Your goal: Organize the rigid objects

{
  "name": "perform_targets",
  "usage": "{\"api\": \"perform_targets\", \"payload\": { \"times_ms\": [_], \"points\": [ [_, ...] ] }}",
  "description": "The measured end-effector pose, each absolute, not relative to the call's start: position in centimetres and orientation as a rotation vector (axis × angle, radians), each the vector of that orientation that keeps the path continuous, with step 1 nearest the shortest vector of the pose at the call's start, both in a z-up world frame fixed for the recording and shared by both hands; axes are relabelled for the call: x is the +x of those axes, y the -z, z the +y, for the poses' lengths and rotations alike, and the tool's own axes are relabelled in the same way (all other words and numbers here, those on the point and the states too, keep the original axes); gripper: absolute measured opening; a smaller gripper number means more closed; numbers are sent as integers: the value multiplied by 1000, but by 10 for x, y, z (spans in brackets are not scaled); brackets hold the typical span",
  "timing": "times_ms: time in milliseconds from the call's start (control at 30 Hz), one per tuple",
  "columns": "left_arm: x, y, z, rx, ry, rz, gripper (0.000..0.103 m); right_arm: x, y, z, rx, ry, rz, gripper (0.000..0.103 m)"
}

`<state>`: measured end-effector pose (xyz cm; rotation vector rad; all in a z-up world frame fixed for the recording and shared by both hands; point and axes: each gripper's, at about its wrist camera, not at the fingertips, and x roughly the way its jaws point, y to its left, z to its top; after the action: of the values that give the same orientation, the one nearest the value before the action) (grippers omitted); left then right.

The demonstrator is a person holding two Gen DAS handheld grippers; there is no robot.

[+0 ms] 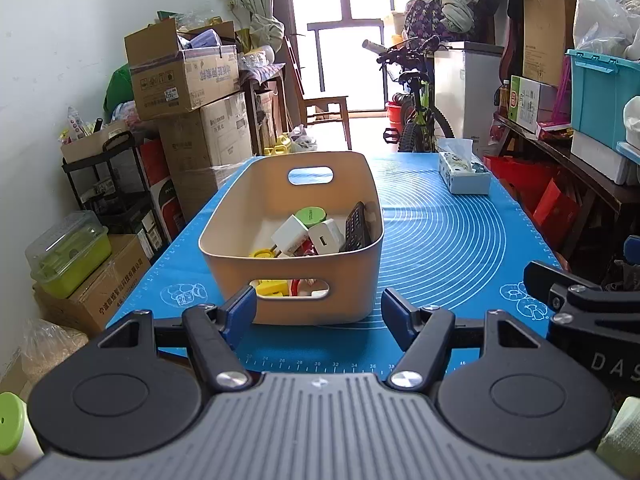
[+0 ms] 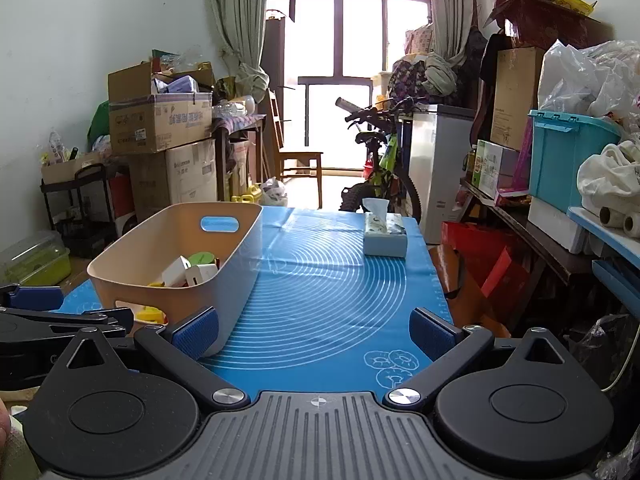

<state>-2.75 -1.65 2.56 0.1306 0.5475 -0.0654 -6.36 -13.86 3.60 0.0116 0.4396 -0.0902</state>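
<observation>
A beige plastic bin [image 1: 228, 216] with handle cut-outs stands on the blue mat [image 1: 440, 248]. It holds several small items: white chargers [image 1: 326, 237], a green-lidded jar [image 1: 310, 216], a black calculator [image 1: 356, 227] and yellow pieces [image 1: 264, 255]. My left gripper [image 1: 318, 312] is open and empty, just in front of the bin's near wall. In the right wrist view the bin [image 2: 132, 252] stands left of centre. My right gripper [image 2: 314, 332] is open and empty over the bare mat [image 2: 332, 280], to the right of the bin.
A tissue box [image 1: 464, 172] stands at the mat's far right, also in the right wrist view [image 2: 385, 234]. Stacked cardboard boxes [image 1: 188, 80] line the left wall. A bicycle [image 1: 416, 116] and a loaded shelf [image 2: 560, 184] stand beyond and right of the table.
</observation>
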Motion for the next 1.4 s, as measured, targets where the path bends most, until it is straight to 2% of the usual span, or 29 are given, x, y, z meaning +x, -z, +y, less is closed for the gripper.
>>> {"api": "perform_targets", "payload": {
  "times_ms": [1400],
  "points": [
    [-25,-23,-16,135,68,558,70,-64,-31,-137,-3,91,435,100]
  ]
}}
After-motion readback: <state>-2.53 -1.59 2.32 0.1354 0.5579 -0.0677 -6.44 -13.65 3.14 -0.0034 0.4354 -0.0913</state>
